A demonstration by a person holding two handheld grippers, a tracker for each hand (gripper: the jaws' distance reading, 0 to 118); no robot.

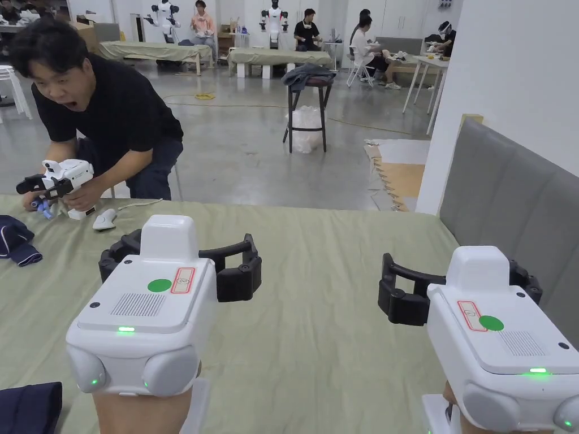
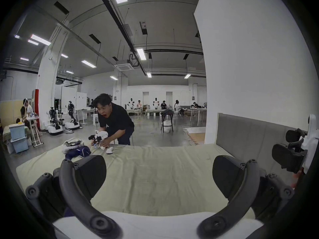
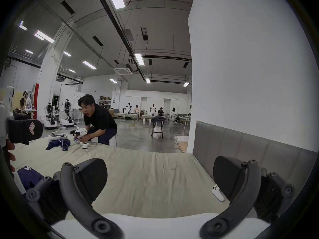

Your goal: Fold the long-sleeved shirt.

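A crumpled navy garment (image 1: 17, 243) (image 2: 78, 152) (image 3: 58, 143) lies at the far left of the green-sheeted bed (image 1: 328, 271). Another navy cloth (image 1: 31, 407) (image 3: 29, 175) lies at the near left edge, beside my left hand. My left gripper (image 1: 175, 270) (image 2: 159, 175) hovers above the bare sheet with its jaws wide apart and nothing between them. My right gripper (image 1: 461, 288) (image 3: 159, 177) is held level with it toward the right, open and empty too. Neither touches any cloth.
A person in a black top (image 1: 113, 113) leans over the far left corner holding a white gripper device (image 1: 59, 181); a small white object (image 1: 104, 219) lies beside it. A grey padded headboard (image 1: 509, 198) borders the right side. A white handset (image 3: 218, 193) rests on the sheet.
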